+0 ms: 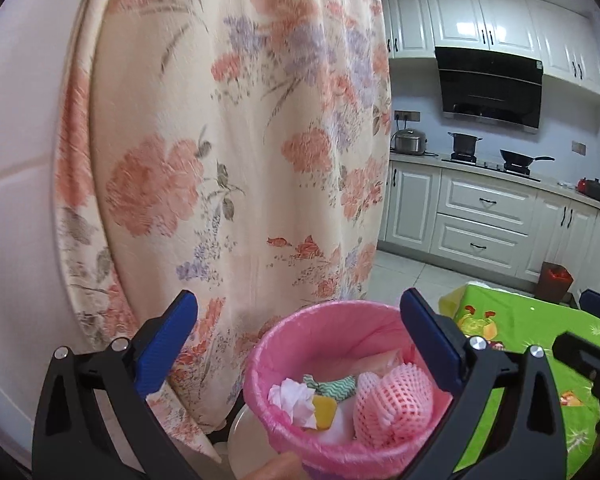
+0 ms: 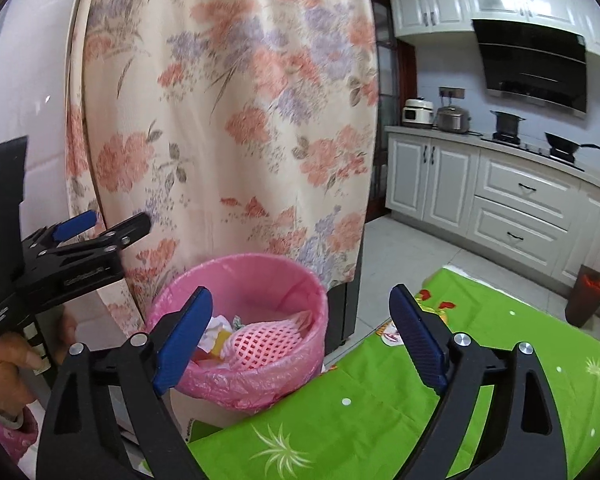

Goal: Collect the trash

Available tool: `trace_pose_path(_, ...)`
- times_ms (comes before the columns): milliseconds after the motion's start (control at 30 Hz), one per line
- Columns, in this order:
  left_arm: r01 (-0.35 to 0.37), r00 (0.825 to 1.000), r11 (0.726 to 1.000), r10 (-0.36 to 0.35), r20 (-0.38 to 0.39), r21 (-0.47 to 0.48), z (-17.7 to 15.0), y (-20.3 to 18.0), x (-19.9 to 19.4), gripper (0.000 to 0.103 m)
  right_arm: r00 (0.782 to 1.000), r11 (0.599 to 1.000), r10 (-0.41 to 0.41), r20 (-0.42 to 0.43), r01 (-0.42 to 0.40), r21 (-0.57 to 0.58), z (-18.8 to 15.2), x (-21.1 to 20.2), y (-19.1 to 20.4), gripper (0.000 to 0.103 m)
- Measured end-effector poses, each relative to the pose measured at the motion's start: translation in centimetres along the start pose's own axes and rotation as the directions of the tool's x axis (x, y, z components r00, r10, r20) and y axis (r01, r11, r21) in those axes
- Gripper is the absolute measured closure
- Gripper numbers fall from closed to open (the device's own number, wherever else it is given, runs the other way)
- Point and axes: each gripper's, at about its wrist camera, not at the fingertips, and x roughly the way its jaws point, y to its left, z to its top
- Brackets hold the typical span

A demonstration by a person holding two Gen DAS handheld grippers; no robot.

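Note:
A small bin with a pink plastic liner (image 1: 300, 328) (image 2: 260, 276) stands beside the green table. Inside lie a pink foam fruit net (image 1: 392, 408) (image 2: 268, 342), crumpled white tissue (image 1: 294, 398), a yellow piece (image 1: 325, 411) and a green-and-white zigzag wrapper (image 1: 336, 384). My left gripper (image 1: 300, 344) is open and empty, its blue pads above the bin's rim; it also shows in the right wrist view (image 2: 100, 226) at the left, held in a hand. My right gripper (image 2: 300, 332) is open and empty, above the bin's right side and the table edge.
A floral curtain (image 1: 236, 140) (image 2: 228, 120) hangs right behind the bin. A table with a green cartoon cloth (image 1: 540, 360) (image 2: 380, 400) lies at lower right. White kitchen cabinets, stove with pots and a dark red floor bin (image 2: 586, 294) stand farther right.

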Motion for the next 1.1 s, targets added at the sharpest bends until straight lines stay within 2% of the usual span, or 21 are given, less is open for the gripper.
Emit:
trace_pose_path(267,0.021,0.999,1.000,-0.022,-0.044,-0.022,-0.7,0.5,-4.3,0.005,0.999,0.995,-0.026,0.020,0.024,0.092,-1.7,-3.8,-0.3,0.019)
trace_pose_path(500,0.047,0.996,0.996,-0.042,-0.079,0.069,-5.3,-0.7,-8.0,0.005,0.999,0.996,-0.033,-0.014,0.034,0.077,-5.6,-6.5,1.9,0.019)
trace_pose_path(633,0.088,0.992,0.995,-0.083,-0.095,0.047,-7.1,-0.4,-10.3,0.005,0.999,0.996,-0.045,-0.023,0.047,0.070,-7.4,-7.9,3.0,0.019)
trace_pose_path(867,0.133,0.989,0.990,-0.129,-0.074,0.045,-7.6,0.0,-12.7,0.005,0.997,0.993,-0.072,-0.030,0.074,0.094,-9.0,-9.4,3.9,0.019)
trace_pose_path(1100,0.157,0.986,0.987,-0.154,-0.067,0.042,-7.9,0.6,-13.9,0.005,0.995,0.991,-0.097,-0.013,0.098,0.093,-9.0,-10.7,4.6,0.019)
